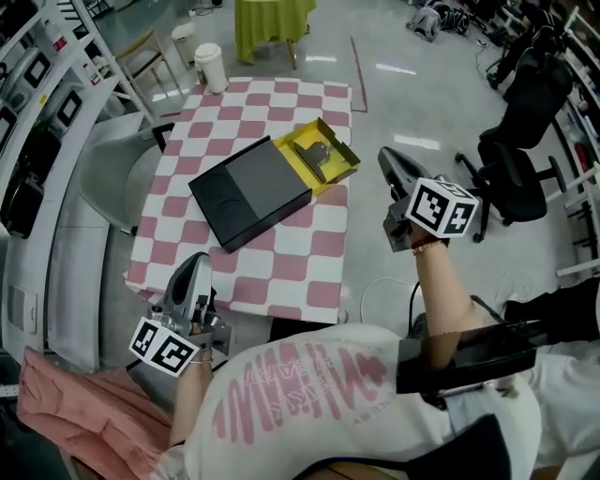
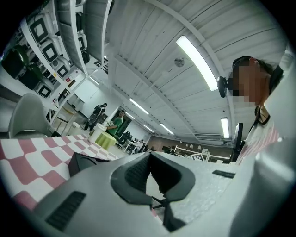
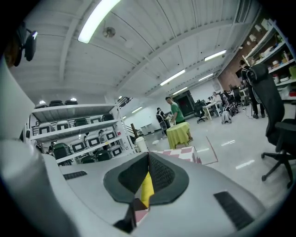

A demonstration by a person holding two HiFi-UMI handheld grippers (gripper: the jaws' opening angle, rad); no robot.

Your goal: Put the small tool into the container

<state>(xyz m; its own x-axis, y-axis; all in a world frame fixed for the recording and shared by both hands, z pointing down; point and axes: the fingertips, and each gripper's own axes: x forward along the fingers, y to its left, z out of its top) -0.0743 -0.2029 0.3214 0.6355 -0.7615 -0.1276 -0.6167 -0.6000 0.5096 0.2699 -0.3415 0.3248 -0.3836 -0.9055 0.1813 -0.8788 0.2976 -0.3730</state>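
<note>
A small grey metal tool (image 1: pixel 317 150) lies inside a yellow tray (image 1: pixel 339 171) that sticks out of a flat black box (image 1: pixel 251 192) on the pink-and-white checkered table (image 1: pixel 309 248). My left gripper (image 1: pixel 197 262) hovers at the table's front left edge, shut and holding nothing. My right gripper (image 1: pixel 387 159) is raised just off the table's right side, close to the yellow tray, also shut and holding nothing. In the left gripper view the jaws (image 2: pixel 149 155) meet at their tips, with the black box (image 2: pixel 85 162) beyond. The right gripper view shows closed tips (image 3: pixel 149 157) and a strip of the yellow tray (image 3: pixel 147 187) behind them.
A white cup-like container (image 1: pixel 210 66) stands at the table's far left corner. A green-draped table (image 1: pixel 272 23) is beyond. A black office chair (image 1: pixel 520 141) is at the right, a grey chair (image 1: pixel 112 178) and shelves at the left, and pink cloth (image 1: pixel 75 412) near my left side.
</note>
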